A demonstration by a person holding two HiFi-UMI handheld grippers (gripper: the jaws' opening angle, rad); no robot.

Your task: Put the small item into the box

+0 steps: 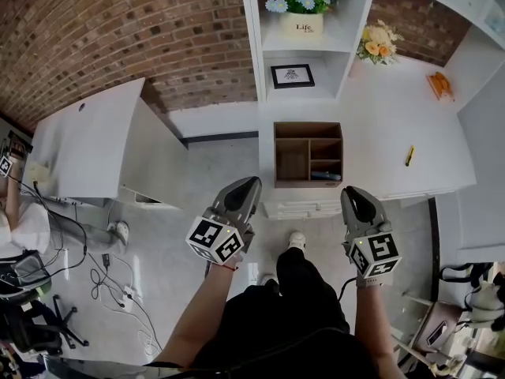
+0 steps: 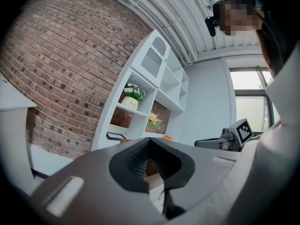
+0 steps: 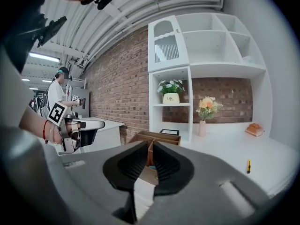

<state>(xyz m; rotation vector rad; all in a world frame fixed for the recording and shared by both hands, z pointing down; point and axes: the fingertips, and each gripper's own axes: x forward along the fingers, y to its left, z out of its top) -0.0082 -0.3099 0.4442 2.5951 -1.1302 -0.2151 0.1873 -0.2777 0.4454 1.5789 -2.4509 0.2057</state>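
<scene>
Small yellow item (image 1: 409, 155) lies loose on the white surface (image 1: 394, 101), right of frame, near the wooden box (image 1: 308, 153); not yet picked. Right gripper (image 1: 353, 193): jaws a narrow slit apart, empty, well short of the item, lower left of it. Left gripper (image 1: 251, 182): jaws together, empty, probably just kept clear.

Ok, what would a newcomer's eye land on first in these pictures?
Probably the two tools low in the head view: the left hand-held gripper and the right hand-held gripper, each carrying a black-and-white marker cube. Just beyond them a wooden box with open compartments sits on the white counter, and a small yellow item lies to its right.
</scene>
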